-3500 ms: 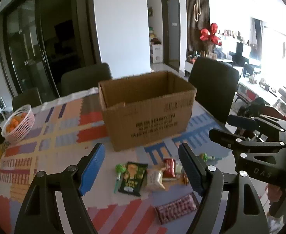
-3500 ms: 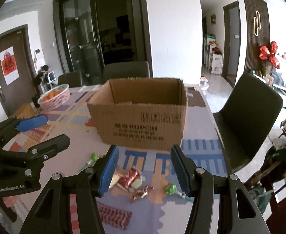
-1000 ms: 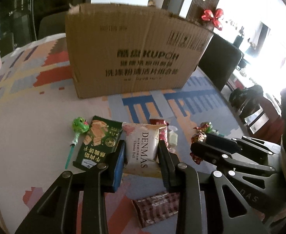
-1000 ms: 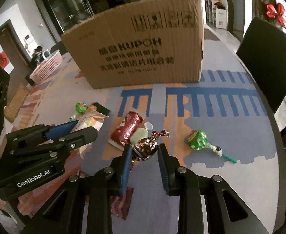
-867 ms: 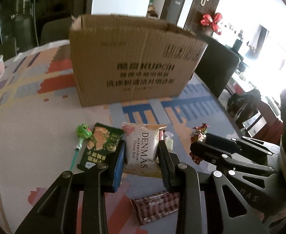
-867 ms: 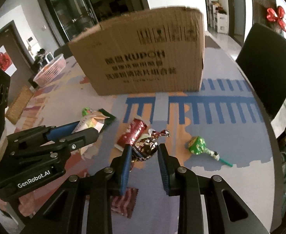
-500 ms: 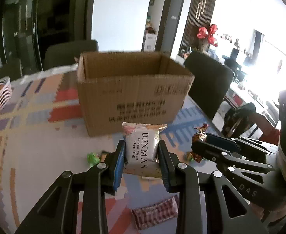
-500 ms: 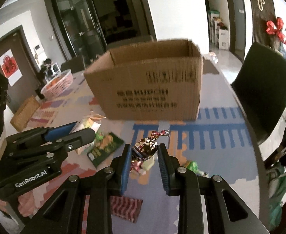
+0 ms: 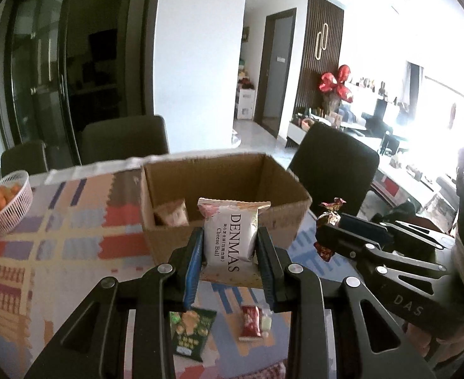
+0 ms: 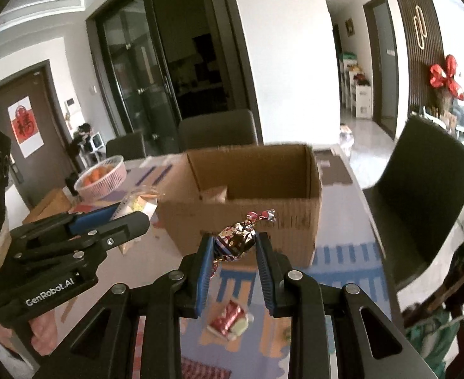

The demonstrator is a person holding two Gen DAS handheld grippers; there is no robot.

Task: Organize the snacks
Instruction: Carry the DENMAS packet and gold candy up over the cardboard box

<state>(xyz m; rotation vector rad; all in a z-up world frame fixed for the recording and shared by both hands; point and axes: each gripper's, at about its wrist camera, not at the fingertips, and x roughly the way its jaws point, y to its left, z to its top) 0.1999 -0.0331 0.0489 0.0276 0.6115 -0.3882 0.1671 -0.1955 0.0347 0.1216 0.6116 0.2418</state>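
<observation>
Both claws have gone up from the tabletop [image 9: 42,252]. Left claw [image 9: 230,252] squeezes the white snack bag [image 9: 232,240]; right claw [image 10: 234,252] squeezes a shiny candy [image 10: 236,237], with the open box [image 10: 282,221] just ahead.

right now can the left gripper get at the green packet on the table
Probably not yet: the left gripper is shut on the Denmas bag, so its jaws are full. The green packet lies uncovered below it on the table.

A pink plastic mesh basket [image 9: 9,210] of oranges sat on the patterned tablecloth [image 9: 58,252]; dark upholstered chairs [image 9: 124,140] stood behind.
</observation>
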